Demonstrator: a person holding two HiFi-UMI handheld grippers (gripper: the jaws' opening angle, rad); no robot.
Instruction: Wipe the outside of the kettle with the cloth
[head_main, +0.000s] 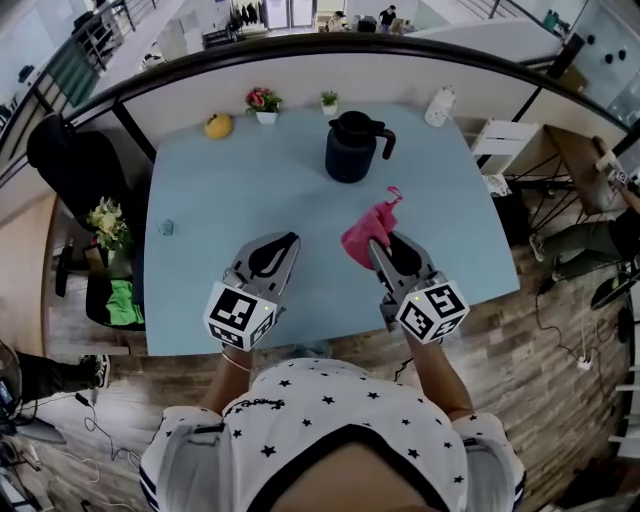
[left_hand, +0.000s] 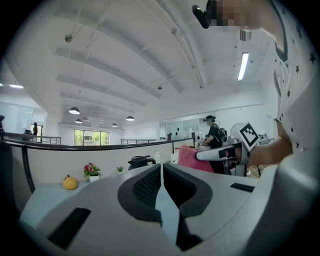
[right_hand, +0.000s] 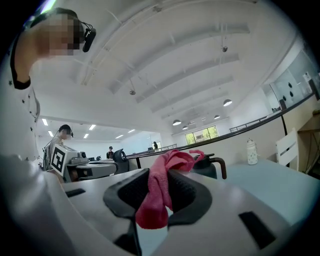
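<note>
One dark kettle (head_main: 352, 147) stands upright in the upper centre of the head view on the pale blue table (head_main: 200, 220), its handle turned toward the frame's right. Below and slightly right of it, not touching it, a pink cloth (head_main: 362, 235) runs from lower left to upper right, with one corner sticking up. The right gripper (head_main: 381, 245) has its jaws pinched on the cloth, a fold hanging between them. The left gripper (head_main: 285, 247), at lower centre-left, is closed to a thin slit with nothing in it.
</note>
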